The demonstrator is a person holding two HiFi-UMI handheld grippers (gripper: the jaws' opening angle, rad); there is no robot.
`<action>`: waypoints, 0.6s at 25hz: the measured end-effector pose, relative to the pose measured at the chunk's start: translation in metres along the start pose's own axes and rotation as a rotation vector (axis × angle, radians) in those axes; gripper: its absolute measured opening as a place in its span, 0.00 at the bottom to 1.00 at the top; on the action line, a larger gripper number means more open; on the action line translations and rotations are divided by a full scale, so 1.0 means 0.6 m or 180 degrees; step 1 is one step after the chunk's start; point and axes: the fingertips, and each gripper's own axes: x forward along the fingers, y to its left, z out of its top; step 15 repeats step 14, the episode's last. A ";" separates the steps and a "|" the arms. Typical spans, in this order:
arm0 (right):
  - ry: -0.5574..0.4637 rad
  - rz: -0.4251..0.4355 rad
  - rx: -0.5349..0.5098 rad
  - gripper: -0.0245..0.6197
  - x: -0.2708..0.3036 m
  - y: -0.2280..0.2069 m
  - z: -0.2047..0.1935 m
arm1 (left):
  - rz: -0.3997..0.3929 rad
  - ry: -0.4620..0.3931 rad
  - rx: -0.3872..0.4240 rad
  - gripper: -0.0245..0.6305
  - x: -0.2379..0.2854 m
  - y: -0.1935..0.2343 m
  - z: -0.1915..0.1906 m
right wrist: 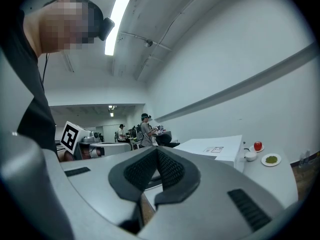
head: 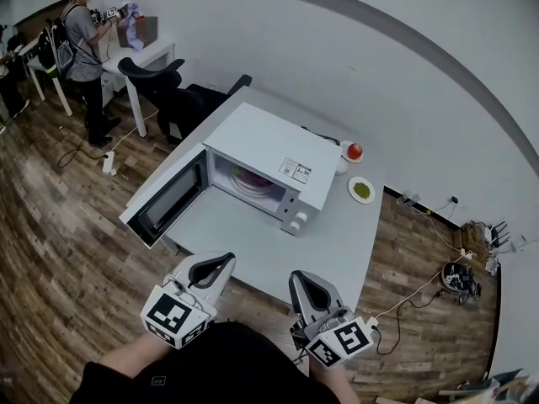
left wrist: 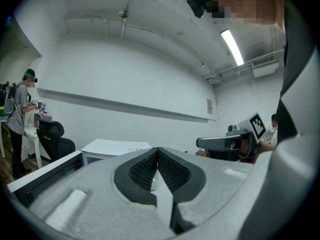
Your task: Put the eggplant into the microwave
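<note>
The white microwave (head: 274, 154) stands on the grey table (head: 337, 242) with its door (head: 164, 200) swung wide open to the left. A pinkish plate (head: 253, 181) lies inside its cavity. I cannot make out an eggplant in any view. My left gripper (head: 227, 260) and right gripper (head: 298, 278) hover over the table's near edge, close to my body, both pointing toward the microwave. The left gripper (left wrist: 157, 151) is shut with nothing between its jaws. The right gripper (right wrist: 157, 151) is also shut and holds nothing.
Right of the microwave sit a red fruit (head: 354, 151) on a small dish, a white cup (head: 341, 167) and a plate of green food (head: 361, 189). Black office chairs (head: 173, 91) stand behind the table. A person (head: 84, 45) works at a far desk. Cables lie on the wooden floor (head: 421, 284).
</note>
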 end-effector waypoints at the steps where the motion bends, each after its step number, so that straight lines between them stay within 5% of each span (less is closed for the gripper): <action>1: -0.0005 0.0003 -0.0005 0.06 0.000 0.001 0.001 | -0.0001 -0.0001 -0.0001 0.05 0.000 0.000 0.000; 15: 0.0002 0.0023 -0.0012 0.06 0.001 0.007 0.000 | 0.0057 0.0005 -0.0014 0.05 -0.008 0.013 -0.002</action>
